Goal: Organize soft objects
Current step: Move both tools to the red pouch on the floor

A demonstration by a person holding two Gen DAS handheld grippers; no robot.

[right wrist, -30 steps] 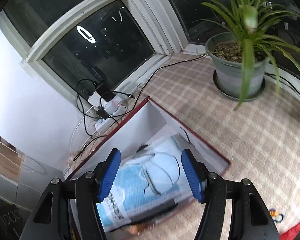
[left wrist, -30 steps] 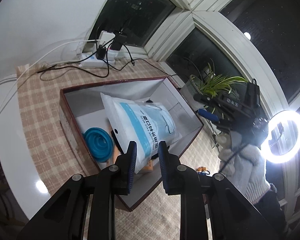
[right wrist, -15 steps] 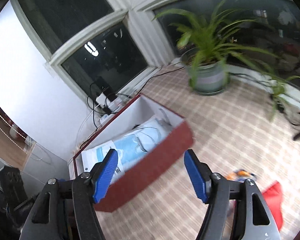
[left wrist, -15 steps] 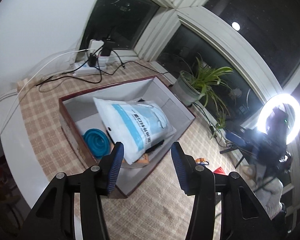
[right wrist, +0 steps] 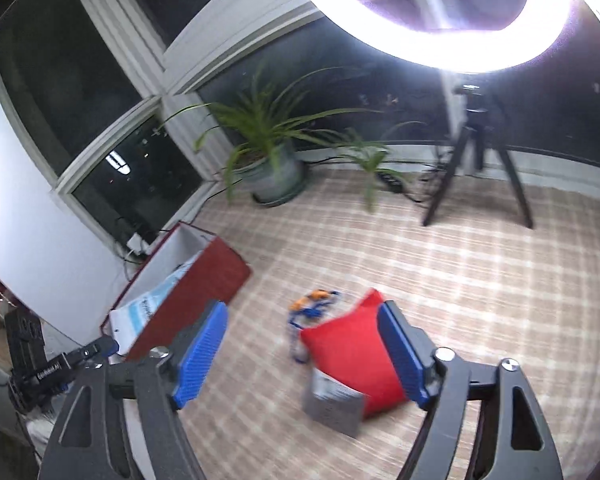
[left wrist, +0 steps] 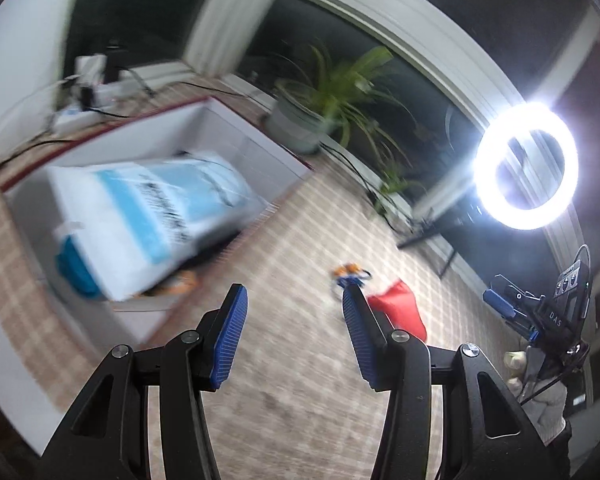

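A white and blue mask bag (left wrist: 152, 208) lies in the red box (left wrist: 284, 152) with the white inside, over a blue round thing (left wrist: 74, 276). My left gripper (left wrist: 294, 296) is open and empty, hanging over the checked cloth to the right of the box. A red soft pouch (right wrist: 348, 352) with a grey tag (right wrist: 334, 404) lies on the cloth beside an orange and blue cord (right wrist: 312, 304). My right gripper (right wrist: 302, 312) hovers just short of the pouch; its jaws are opening and the pads touch nothing. The pouch (left wrist: 398, 308) also shows past my left gripper's right finger.
A potted plant (right wrist: 272, 172) stands by the window. A lit ring light (right wrist: 440, 12) on a tripod (right wrist: 476, 176) stands at the back right. A power strip (left wrist: 76, 116) with cables lies behind the box. A gloved hand (left wrist: 540, 392) holds the other gripper.
My left gripper let go of the mask bag, opened, and drew back to the right of the box. My right gripper swung from the box to the red pouch, widening.
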